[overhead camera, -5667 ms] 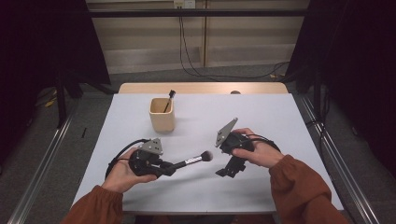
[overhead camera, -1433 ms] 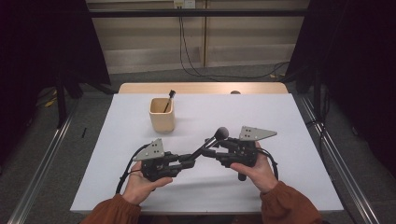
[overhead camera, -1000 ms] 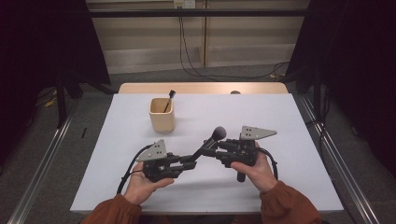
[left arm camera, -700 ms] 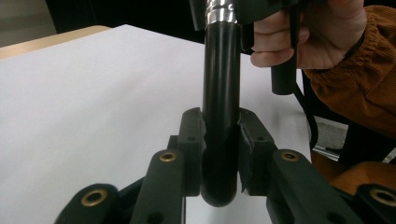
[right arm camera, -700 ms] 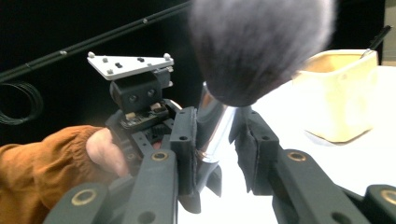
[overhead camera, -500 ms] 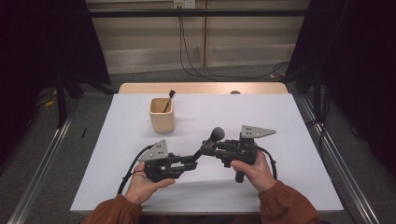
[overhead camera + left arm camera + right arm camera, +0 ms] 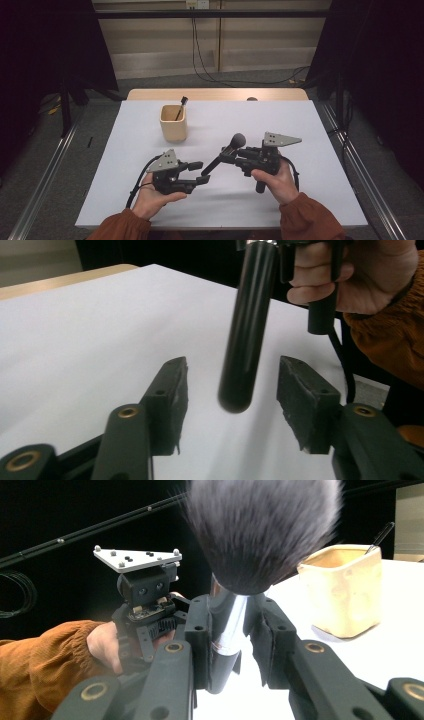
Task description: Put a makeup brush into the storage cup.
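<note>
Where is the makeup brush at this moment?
In the high view the makeup brush is near the table's middle, clamped at its metal collar by the right gripper, its handle end between the left gripper's open jaws.

Black tools and a brush on a white table

The round-headed makeup brush (image 7: 262,530) has dark grey bristles, a silver metal collar and a glossy black handle; both two-jaw grippers (image 7: 197,171) (image 7: 226,155) are black with pale grey three-cornered plates; the squarish cup (image 7: 173,123) near the table's (image 7: 300,130) far edge is cream; sleeves are rust orange.
</note>
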The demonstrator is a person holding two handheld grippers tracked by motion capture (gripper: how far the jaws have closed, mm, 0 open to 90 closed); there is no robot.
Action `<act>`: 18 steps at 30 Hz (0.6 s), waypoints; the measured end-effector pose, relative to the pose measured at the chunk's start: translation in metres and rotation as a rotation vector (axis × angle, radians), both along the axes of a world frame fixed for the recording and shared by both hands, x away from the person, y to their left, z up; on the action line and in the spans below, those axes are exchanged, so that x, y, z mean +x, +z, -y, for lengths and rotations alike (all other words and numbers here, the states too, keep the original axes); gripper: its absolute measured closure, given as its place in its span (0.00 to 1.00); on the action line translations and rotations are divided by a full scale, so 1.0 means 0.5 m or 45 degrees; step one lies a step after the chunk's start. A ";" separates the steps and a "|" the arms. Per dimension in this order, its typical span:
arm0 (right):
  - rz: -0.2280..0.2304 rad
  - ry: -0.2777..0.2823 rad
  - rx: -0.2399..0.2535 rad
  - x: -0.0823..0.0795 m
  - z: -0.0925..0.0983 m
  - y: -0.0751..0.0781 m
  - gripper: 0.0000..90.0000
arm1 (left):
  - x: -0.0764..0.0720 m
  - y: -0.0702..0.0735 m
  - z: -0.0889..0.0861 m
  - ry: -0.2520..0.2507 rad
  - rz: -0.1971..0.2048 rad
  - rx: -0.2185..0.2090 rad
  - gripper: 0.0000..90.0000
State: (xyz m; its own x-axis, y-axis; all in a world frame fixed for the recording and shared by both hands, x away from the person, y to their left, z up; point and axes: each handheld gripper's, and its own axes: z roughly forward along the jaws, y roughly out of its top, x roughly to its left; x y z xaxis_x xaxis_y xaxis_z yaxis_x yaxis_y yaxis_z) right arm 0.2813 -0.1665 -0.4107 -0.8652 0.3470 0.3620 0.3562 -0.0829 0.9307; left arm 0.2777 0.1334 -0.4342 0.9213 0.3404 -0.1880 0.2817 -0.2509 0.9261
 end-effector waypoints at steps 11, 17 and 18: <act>0.031 -0.002 -0.036 -0.004 0.014 0.009 0.79 | 0.010 0.015 -0.037 0.196 -0.042 0.009 0.08; 0.025 -0.010 -0.057 -0.002 0.021 0.012 0.79 | 0.011 0.018 -0.046 0.167 -0.030 0.013 0.03; 0.020 -0.007 -0.063 -0.002 0.022 0.013 0.79 | 0.011 0.018 -0.046 0.162 -0.034 0.010 0.03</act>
